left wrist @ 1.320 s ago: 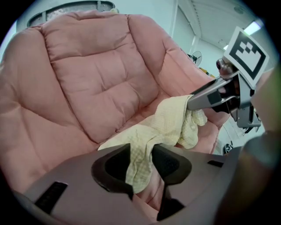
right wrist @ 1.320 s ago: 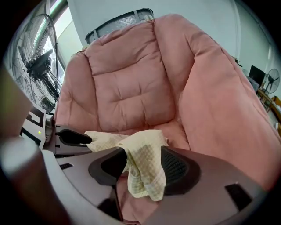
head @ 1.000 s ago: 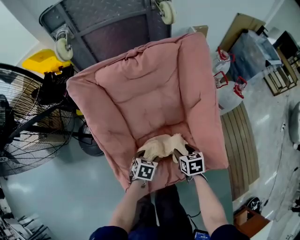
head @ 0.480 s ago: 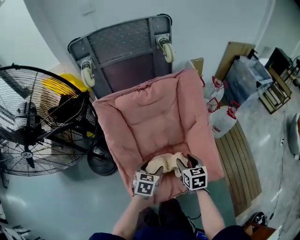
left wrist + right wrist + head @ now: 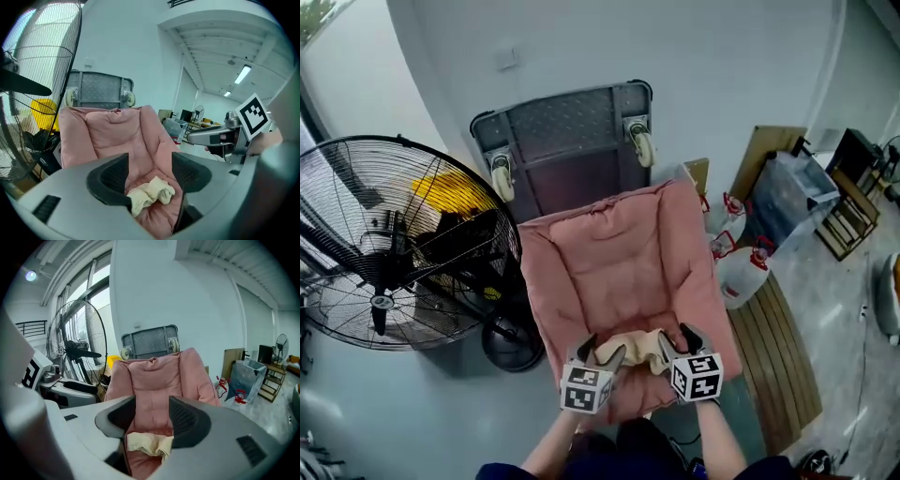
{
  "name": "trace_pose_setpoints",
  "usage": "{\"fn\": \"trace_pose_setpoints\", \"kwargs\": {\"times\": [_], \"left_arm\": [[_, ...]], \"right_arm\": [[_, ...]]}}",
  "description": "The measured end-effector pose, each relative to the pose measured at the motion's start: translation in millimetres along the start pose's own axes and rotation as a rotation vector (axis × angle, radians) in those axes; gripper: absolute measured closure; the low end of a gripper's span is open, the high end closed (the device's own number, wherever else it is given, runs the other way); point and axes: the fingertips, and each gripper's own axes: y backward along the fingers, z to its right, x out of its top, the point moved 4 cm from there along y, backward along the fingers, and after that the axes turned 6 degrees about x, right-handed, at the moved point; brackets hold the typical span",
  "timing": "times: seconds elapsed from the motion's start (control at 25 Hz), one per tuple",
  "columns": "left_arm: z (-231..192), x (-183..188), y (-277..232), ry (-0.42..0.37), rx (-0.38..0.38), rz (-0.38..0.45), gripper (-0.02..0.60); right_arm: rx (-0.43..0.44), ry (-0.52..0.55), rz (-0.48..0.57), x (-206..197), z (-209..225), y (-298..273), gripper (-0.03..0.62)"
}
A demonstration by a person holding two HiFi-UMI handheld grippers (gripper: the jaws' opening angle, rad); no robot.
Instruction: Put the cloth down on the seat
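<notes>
A crumpled cream cloth (image 5: pixel 636 349) lies at the front of the pink padded chair's seat (image 5: pixel 619 281). My left gripper (image 5: pixel 600 352) is at the cloth's left end, and my right gripper (image 5: pixel 675 339) is at its right end. In the left gripper view the jaws (image 5: pixel 150 176) stand wide apart, with the cloth (image 5: pixel 150 193) loose on the cushion just beyond them. The right gripper view shows the same: open jaws (image 5: pixel 151 417) above the cloth (image 5: pixel 147 444), nothing pinched. The other gripper (image 5: pixel 220 136) shows at the right of the left gripper view.
A large black floor fan (image 5: pixel 389 248) stands left of the chair. An upturned grey platform cart (image 5: pixel 567 131) leans on the wall behind it. Water jugs (image 5: pixel 741 272), a wooden pallet (image 5: pixel 783 347) and a plastic-wrapped bundle (image 5: pixel 792 197) are at the right.
The head view has drawn back and up, so the chair looks smaller and more of the fan shows. The cloth and both grippers stay at the seat's front.
</notes>
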Motion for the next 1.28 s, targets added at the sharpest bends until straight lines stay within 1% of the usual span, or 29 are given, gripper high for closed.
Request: {"fn": "trace_pose_setpoints", "kwargs": {"times": [0.12,0.28,0.36,0.48,0.64,0.84,1.08,1.28], "left_arm": [[-1,8,21,-0.007,0.005,0.035,0.273],[3,17,44,0.023,0.011,0.087,0.293],[6,21,55,0.016,0.008,0.11,0.293],[9,29,74,-0.008,0.013,0.169,0.296],[12,42,100,-0.001,0.024,0.246,0.308],[15,49,123,-0.03,0.029,0.273,0.308],[13,56,147,0.015,0.059,0.328,0.308],[20,56,155,0.014,0.048,0.379,0.308]], "right_arm": [[0.005,0.007,0.041,12,-11,16,0.373],[0.024,0.044,0.101,31,-24,37,0.373],[0.032,0.067,0.127,40,-29,48,0.373],[0.045,0.097,0.156,51,-39,62,0.373],[0.074,0.103,0.181,56,-54,80,0.373],[0.086,0.08,0.226,61,-66,99,0.373],[0.08,0.096,0.291,77,-74,117,0.373],[0.069,0.118,0.314,75,-75,125,0.373]]}}
